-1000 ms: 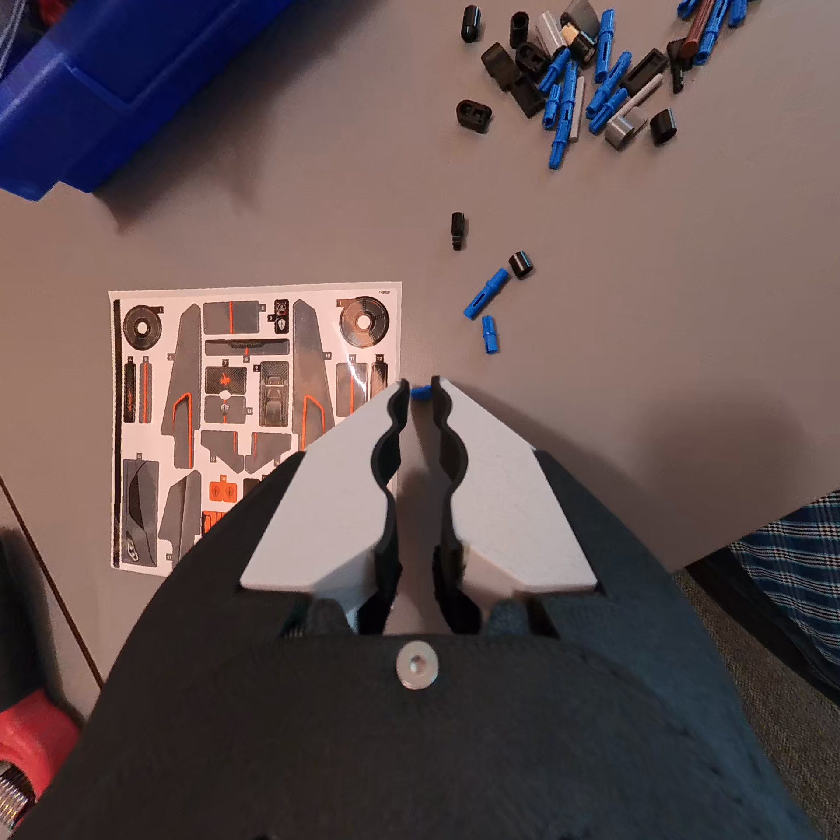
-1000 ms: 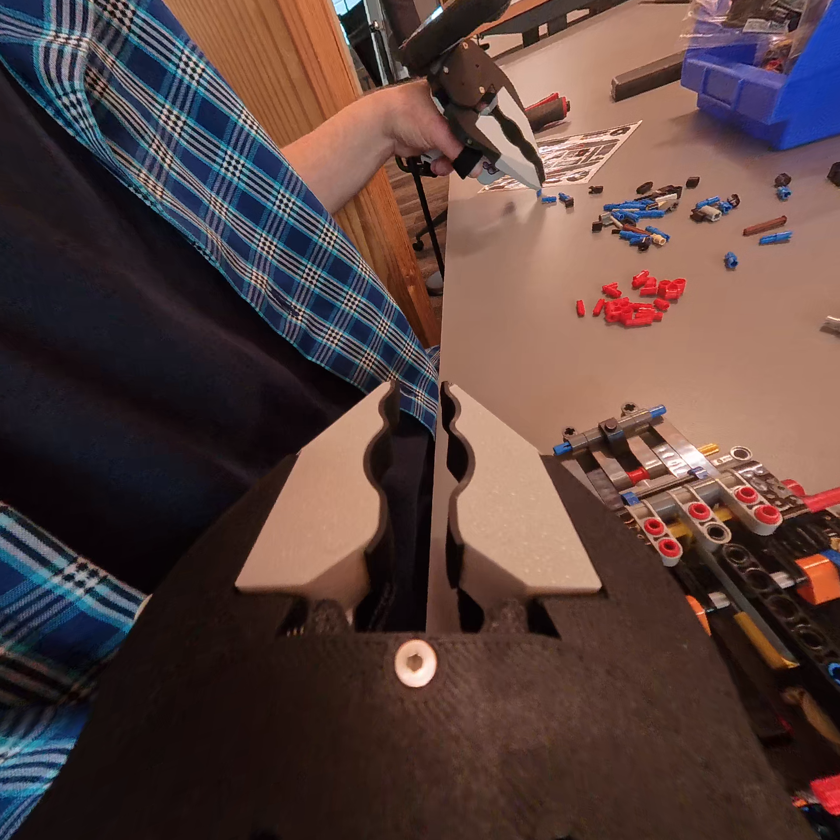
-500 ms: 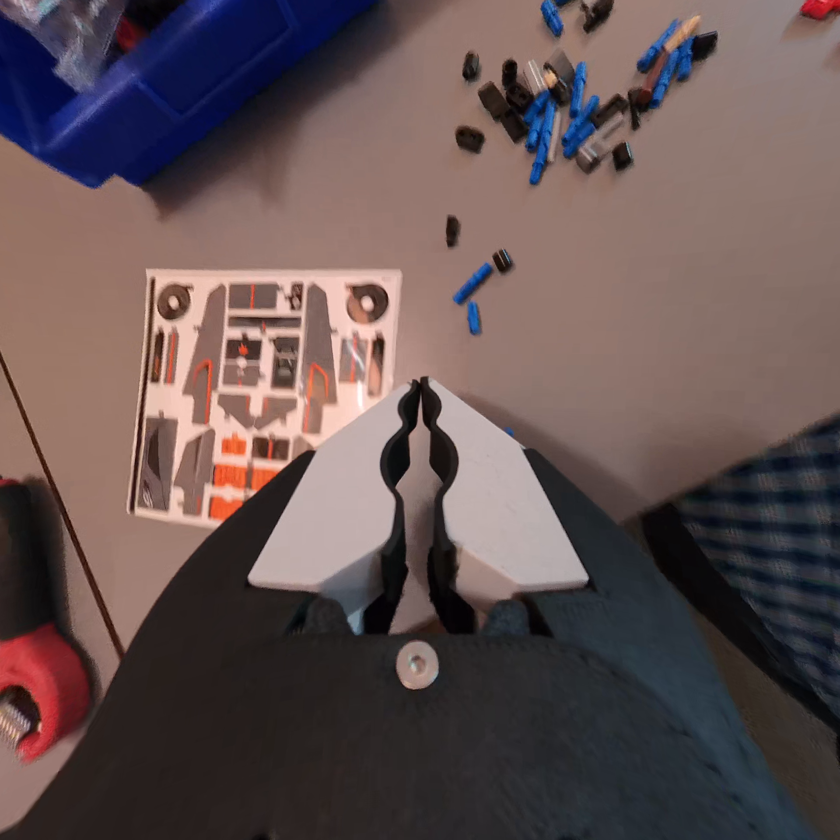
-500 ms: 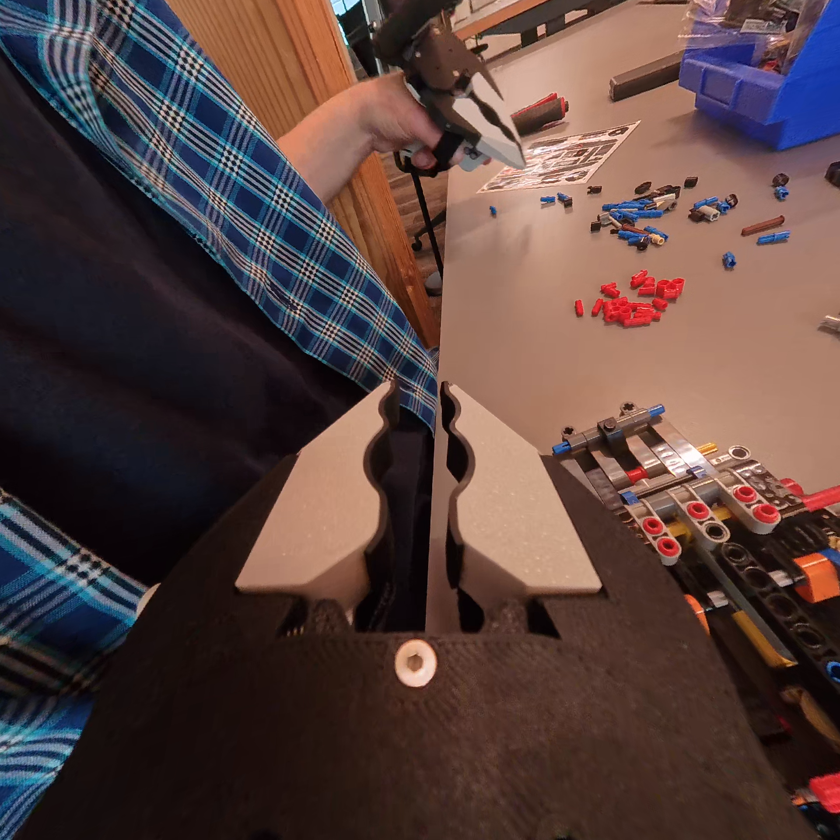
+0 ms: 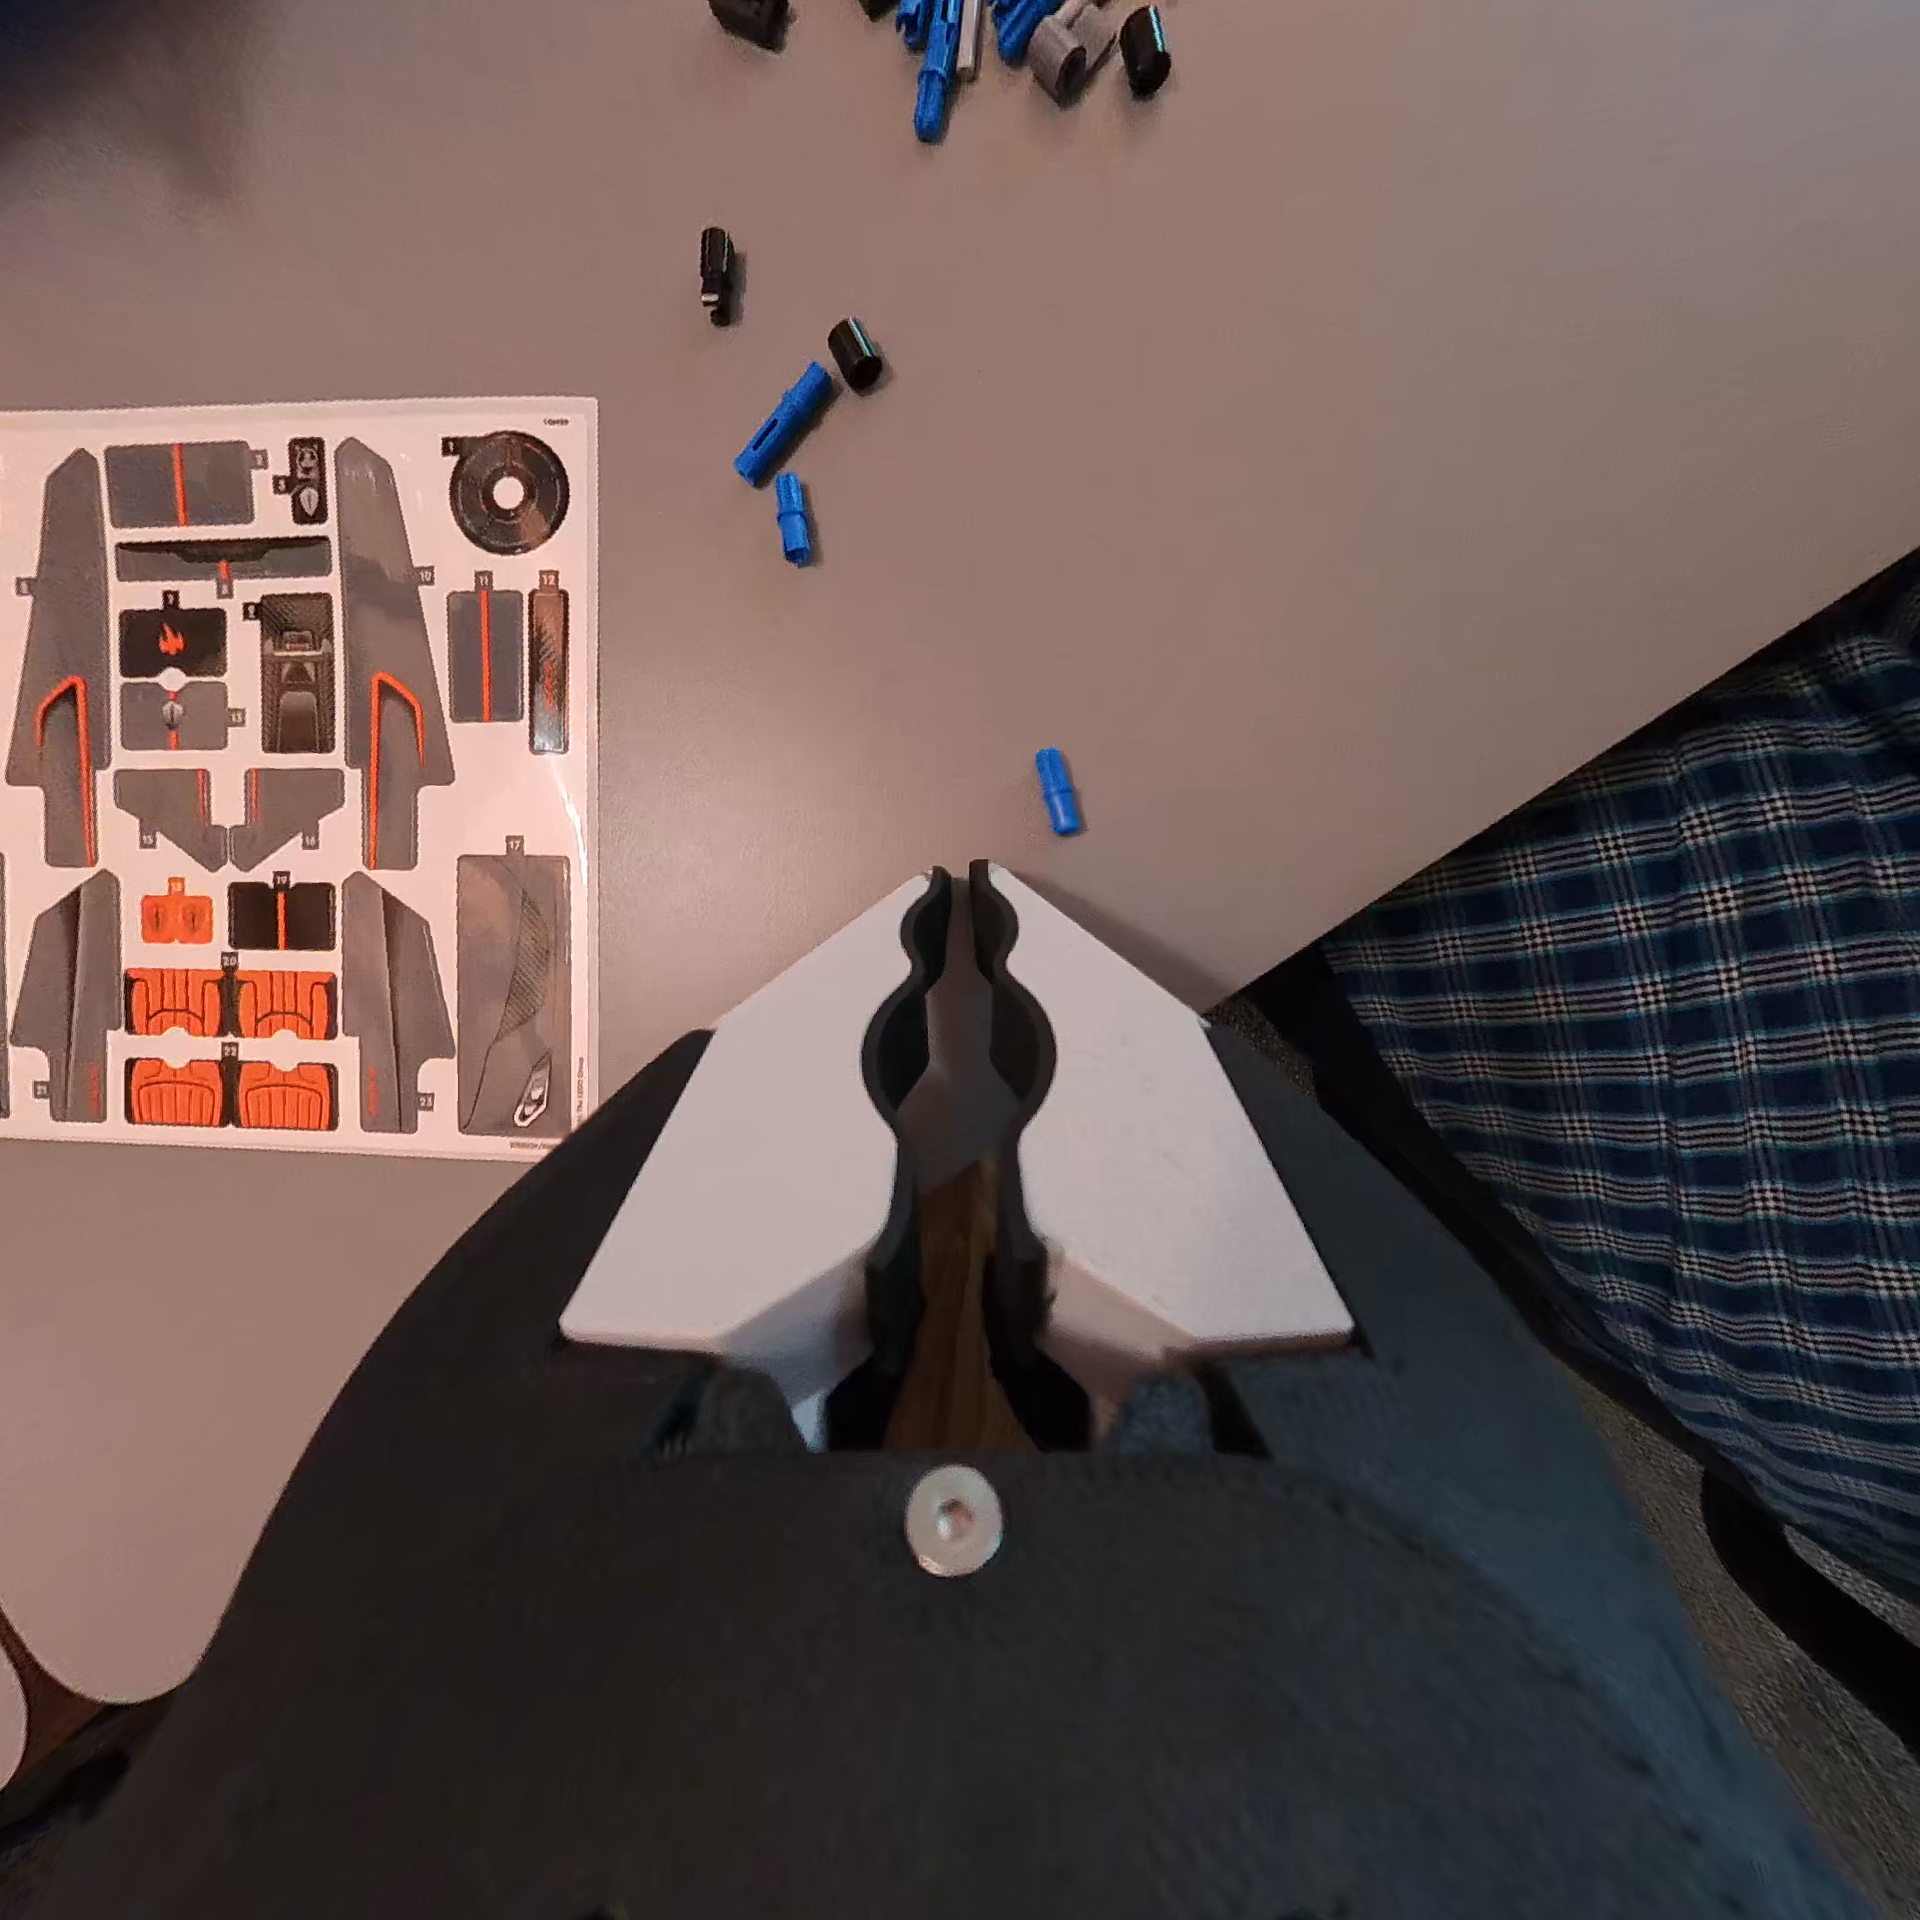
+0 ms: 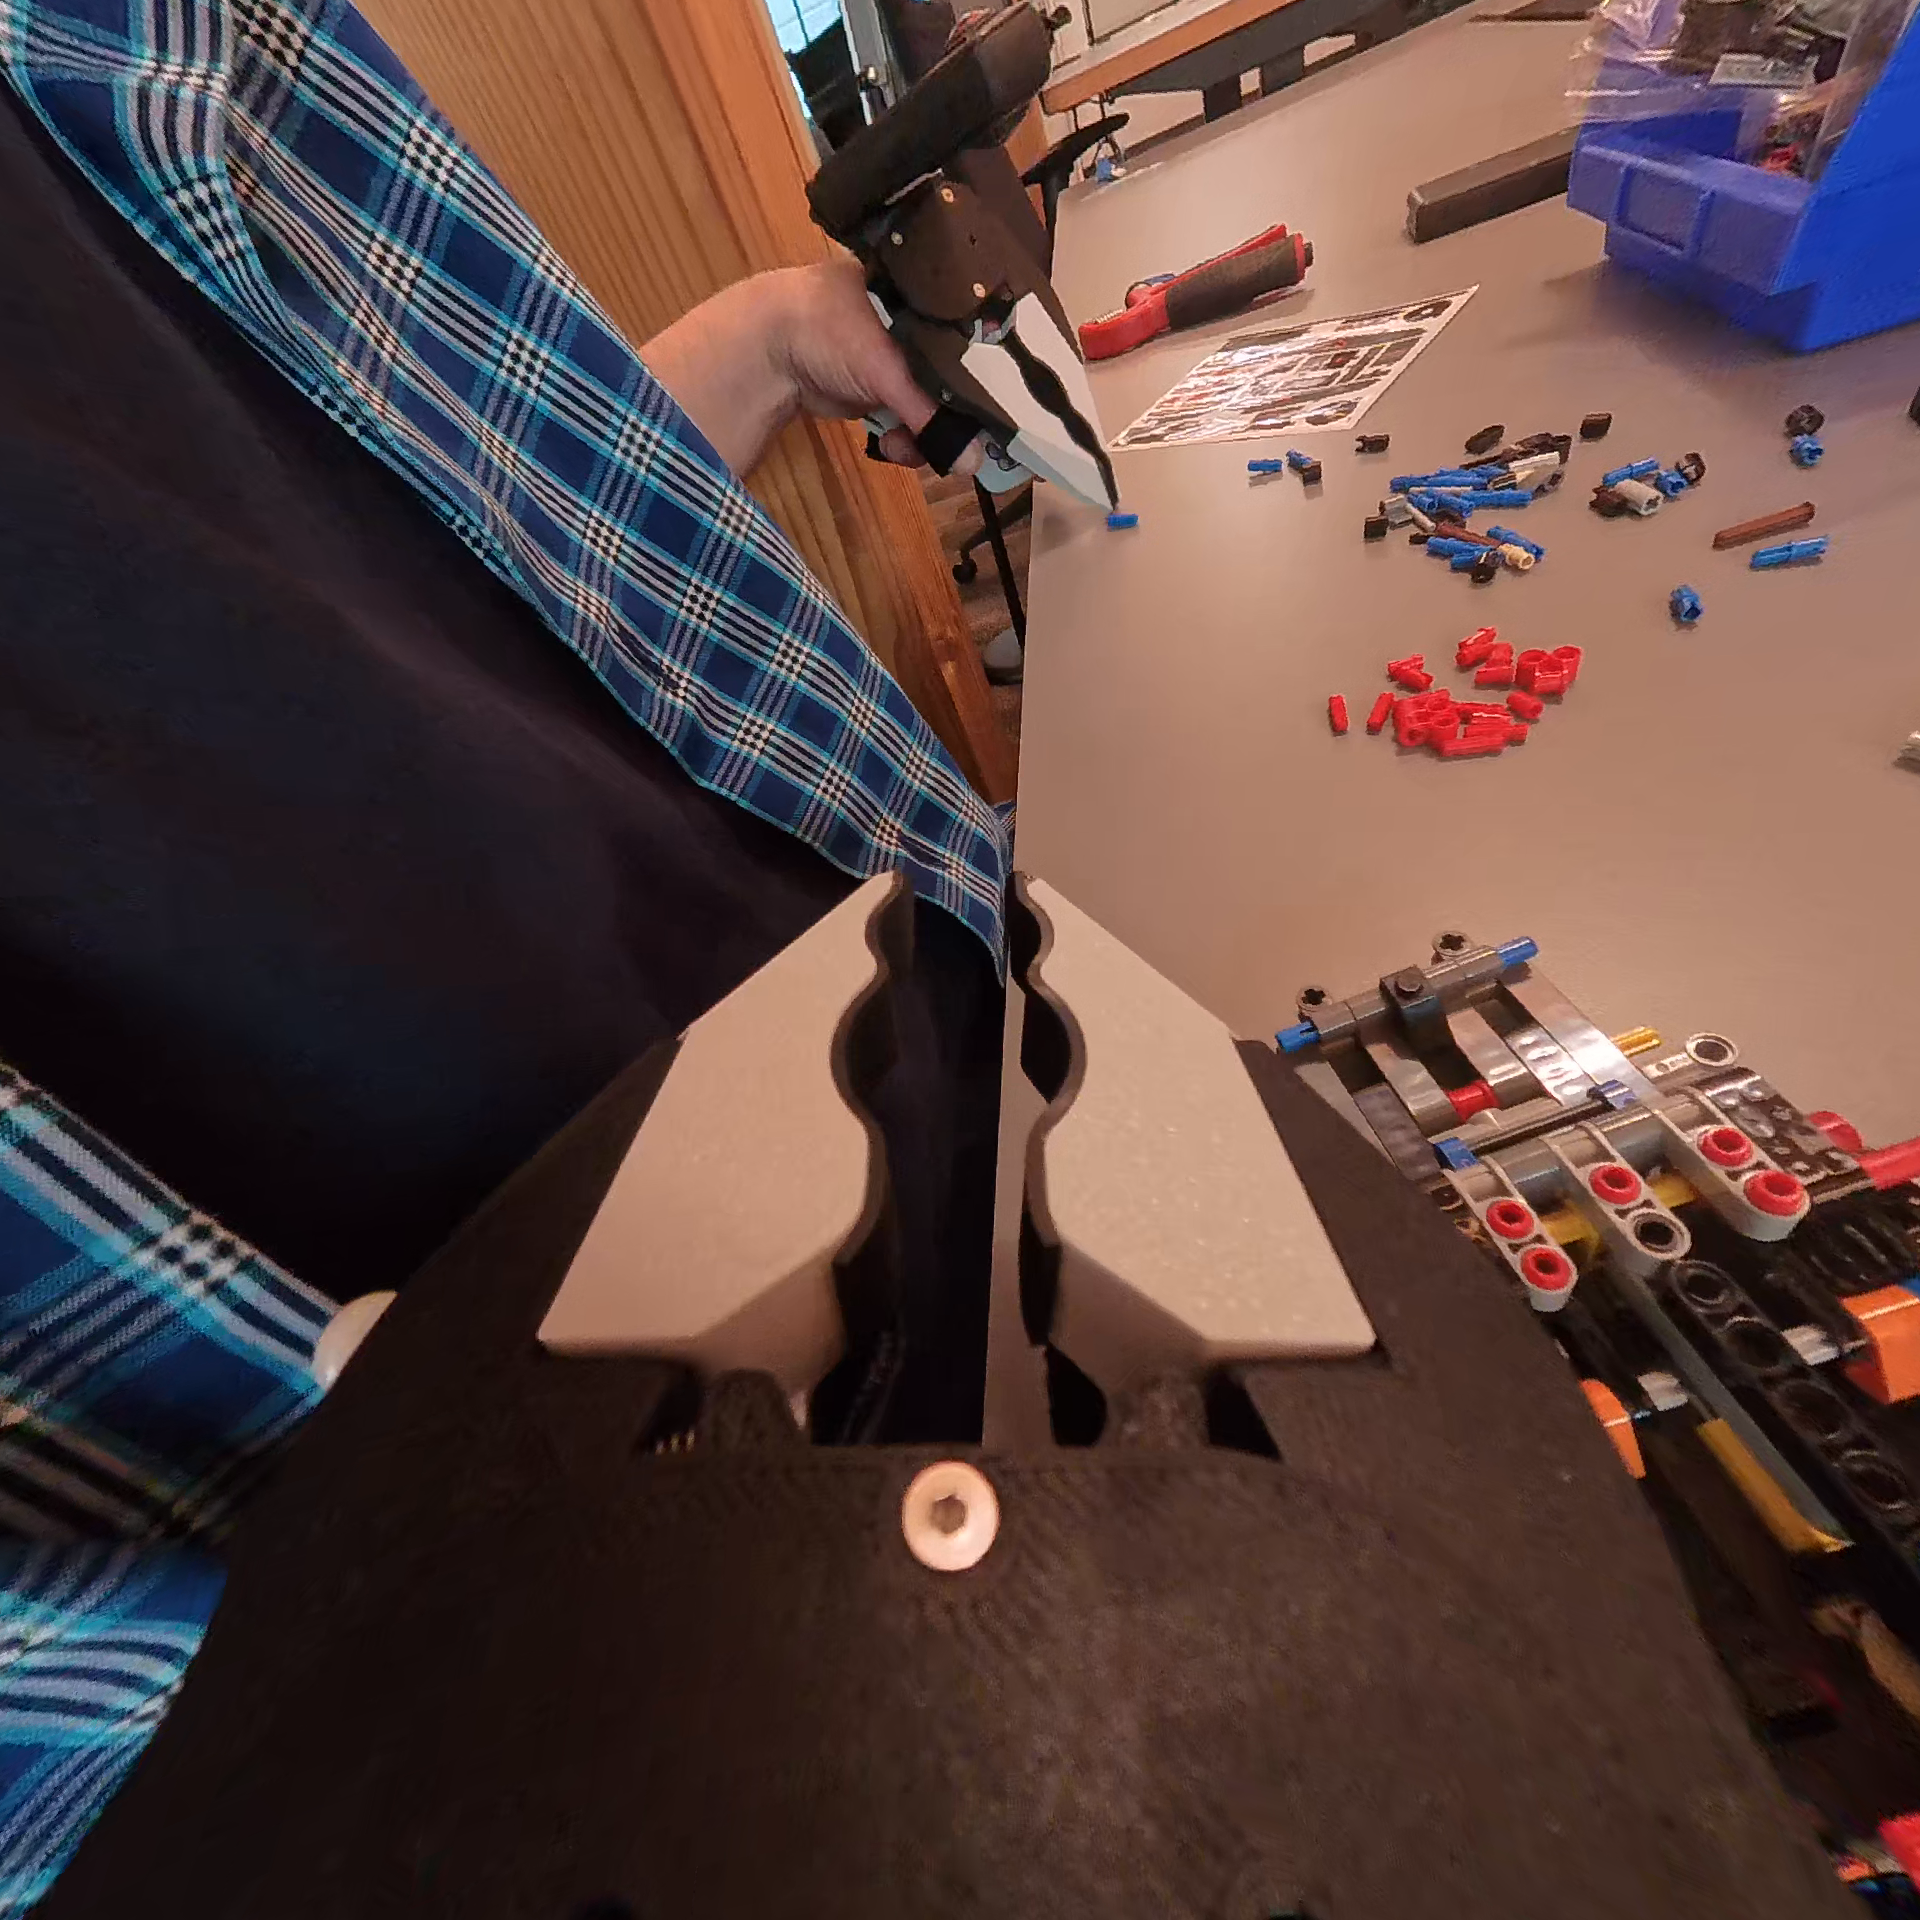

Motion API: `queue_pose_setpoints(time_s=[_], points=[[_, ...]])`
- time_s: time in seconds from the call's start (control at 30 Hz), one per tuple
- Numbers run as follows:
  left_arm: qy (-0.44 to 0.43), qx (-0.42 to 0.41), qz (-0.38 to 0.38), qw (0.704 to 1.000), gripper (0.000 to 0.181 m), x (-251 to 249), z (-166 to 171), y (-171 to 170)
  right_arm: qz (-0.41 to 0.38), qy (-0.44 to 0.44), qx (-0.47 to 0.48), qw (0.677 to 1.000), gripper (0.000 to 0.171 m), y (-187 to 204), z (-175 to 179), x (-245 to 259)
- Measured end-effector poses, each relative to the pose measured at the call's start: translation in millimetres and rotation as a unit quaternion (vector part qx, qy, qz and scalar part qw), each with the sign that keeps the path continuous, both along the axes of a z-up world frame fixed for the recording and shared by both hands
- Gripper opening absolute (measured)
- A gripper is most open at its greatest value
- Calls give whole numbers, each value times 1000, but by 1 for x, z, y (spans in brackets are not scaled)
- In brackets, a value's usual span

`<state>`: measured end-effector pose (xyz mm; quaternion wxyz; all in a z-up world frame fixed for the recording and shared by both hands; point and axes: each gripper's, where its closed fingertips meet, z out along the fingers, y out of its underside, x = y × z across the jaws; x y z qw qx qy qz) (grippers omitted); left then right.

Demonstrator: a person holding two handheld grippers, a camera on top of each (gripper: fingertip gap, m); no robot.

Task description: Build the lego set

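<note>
My left gripper (image 5: pixel 956 873) is almost shut, with only a thin slit between its tips, and holds nothing. It hangs low over the grey table (image 5: pixel 1299 436) near its front edge. A small blue pin (image 5: pixel 1058 792) lies just ahead and right of the tips, apart from them. The right wrist view shows the same left gripper (image 6: pixel 1103 488) tip-down beside that blue pin (image 6: pixel 1120 520). My right gripper (image 6: pixel 956 883) is open and empty, at the table edge against the person's shirt. The partly built lego model (image 6: pixel 1579 1153) lies to its right.
A sticker sheet (image 5: pixel 291 769) lies left of the left gripper. Loose blue and black pins (image 5: pixel 781 423) lie ahead, with a mixed pile (image 6: pixel 1455 509) and red pieces (image 6: pixel 1465 696) farther on. A blue bin (image 6: pixel 1766 208) and a red-handled tool (image 6: pixel 1195 286) sit at the back. My right fingertips sit around 35 centimetres from my left ones.
The left gripper shut and rose without the blue pin, which slid toward the table edge. The gripper has come back down beside it. The right gripper has not moved.
</note>
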<state>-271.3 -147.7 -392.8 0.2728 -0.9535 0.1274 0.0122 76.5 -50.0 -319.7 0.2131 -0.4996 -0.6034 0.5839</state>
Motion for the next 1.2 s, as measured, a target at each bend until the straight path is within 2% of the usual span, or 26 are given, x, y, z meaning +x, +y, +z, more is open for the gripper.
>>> queue_pose_setpoints(time_s=[0.13, 0.33, 0.4, 0.53, 0.9, 1.2], points=[[-8, 12, -7, 1000, 7, 11, 1, -1, 3, -2, 0, 1000, 15, -2, -1, -1], [-29, 68, 10, 997, 26, 44, 13, 8, 3, 0, -5, 1000, 15, -1, -1, -1], [-13, 61, 37, 997, 26, 49, 4, 15, 3, 1, -6, 1000, 15, -1, 0, -1], [2, 64, 77, 995, 15, 46, 1, 22, 5, 2, -5, 1000, 15, -3, 0, 0], [21, 80, 120, 989, 3, 45, 1, 50, -2, 10, -3, 1000, 15, 0, 6, 4], [83, 81, 118, 986, 8, 32, 3, 61, -3, 12, -11, 1000, 15, 2, 8, 4]])
